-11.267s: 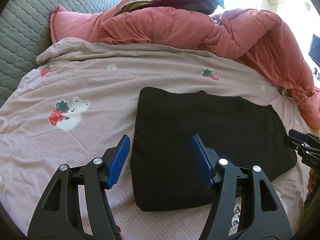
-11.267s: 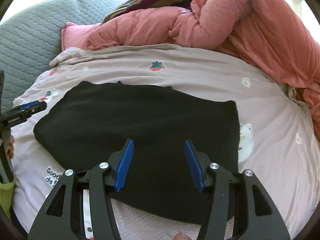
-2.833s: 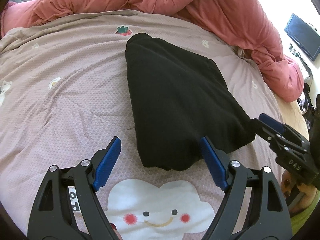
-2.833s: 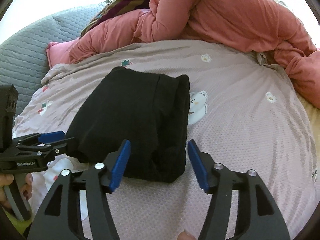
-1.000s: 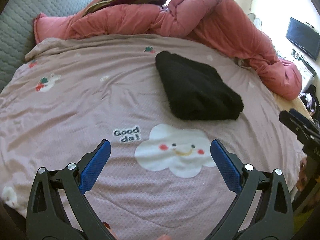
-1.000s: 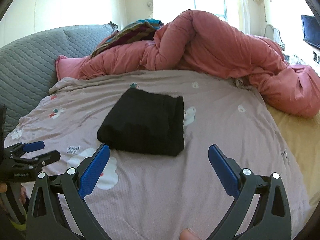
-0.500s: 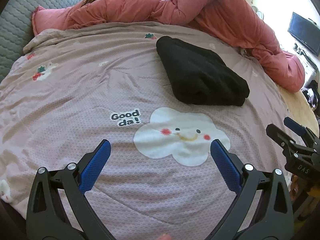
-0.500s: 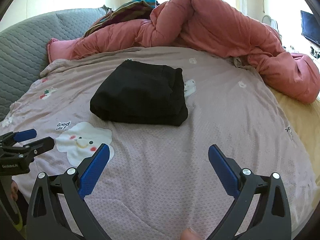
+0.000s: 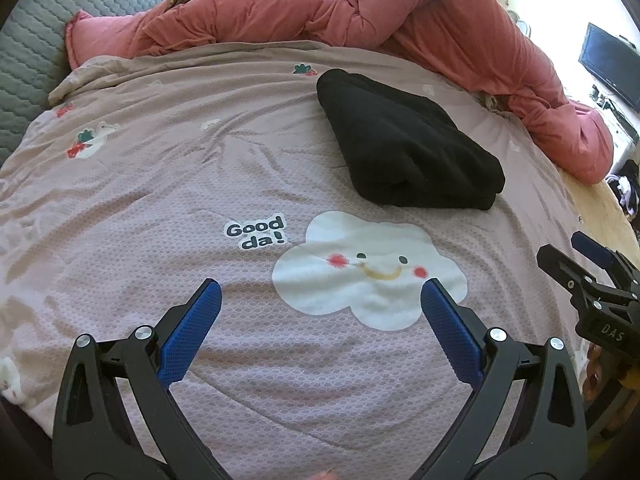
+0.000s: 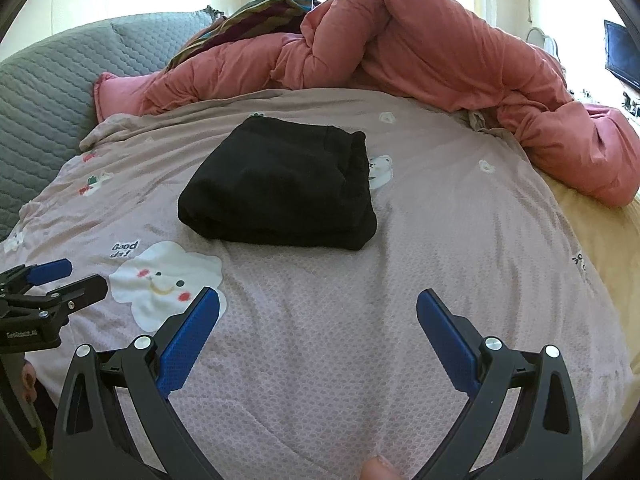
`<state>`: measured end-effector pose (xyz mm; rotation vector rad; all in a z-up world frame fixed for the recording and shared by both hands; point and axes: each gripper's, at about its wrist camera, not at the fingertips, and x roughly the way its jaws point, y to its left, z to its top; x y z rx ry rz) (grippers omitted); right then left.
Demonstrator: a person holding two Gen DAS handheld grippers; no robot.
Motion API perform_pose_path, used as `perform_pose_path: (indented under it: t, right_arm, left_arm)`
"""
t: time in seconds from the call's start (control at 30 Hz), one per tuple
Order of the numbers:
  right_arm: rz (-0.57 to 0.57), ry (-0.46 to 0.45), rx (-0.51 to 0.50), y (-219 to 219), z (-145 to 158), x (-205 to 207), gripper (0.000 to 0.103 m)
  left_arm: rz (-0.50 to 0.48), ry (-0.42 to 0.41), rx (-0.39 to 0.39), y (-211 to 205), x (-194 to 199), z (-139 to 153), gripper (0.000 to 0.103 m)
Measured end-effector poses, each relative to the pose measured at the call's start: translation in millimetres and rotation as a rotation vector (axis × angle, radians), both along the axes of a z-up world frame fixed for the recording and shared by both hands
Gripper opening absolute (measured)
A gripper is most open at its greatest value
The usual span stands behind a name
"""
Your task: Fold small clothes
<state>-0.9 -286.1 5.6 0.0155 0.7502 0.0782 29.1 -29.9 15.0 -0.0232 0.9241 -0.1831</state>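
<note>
A black garment (image 9: 404, 148) lies folded into a thick compact bundle on the pink bedsheet (image 9: 160, 168); it also shows in the right wrist view (image 10: 280, 188). My left gripper (image 9: 320, 292) is wide open and empty, held over the sheet well short of the bundle. My right gripper (image 10: 318, 300) is also wide open and empty, back from the bundle. Each gripper shows at the edge of the other's view, the right one (image 9: 588, 264) and the left one (image 10: 52, 278).
A bunched pink duvet (image 9: 360, 8) runs along the far side and right of the bed. A grey quilted headboard (image 10: 44, 88) is at the left. A white cloud print (image 9: 368, 268) marks the sheet. A dark screen (image 9: 612, 68) is at far right.
Both grippers let go of the folded black garment, opened wide and pulled back toward the near edge of the bed. The bundle stays where it was laid.
</note>
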Motion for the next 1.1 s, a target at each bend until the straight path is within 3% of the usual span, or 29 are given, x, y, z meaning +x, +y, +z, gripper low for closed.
perform_pose_path:
  t: [1.1]
  right_arm:
    - [0.007, 0.001, 0.004, 4.1, 0.8, -4.7, 0.098]
  left_arm:
    - [0.015, -0.004, 0.028, 1.7, -1.4, 3.4, 0.093]
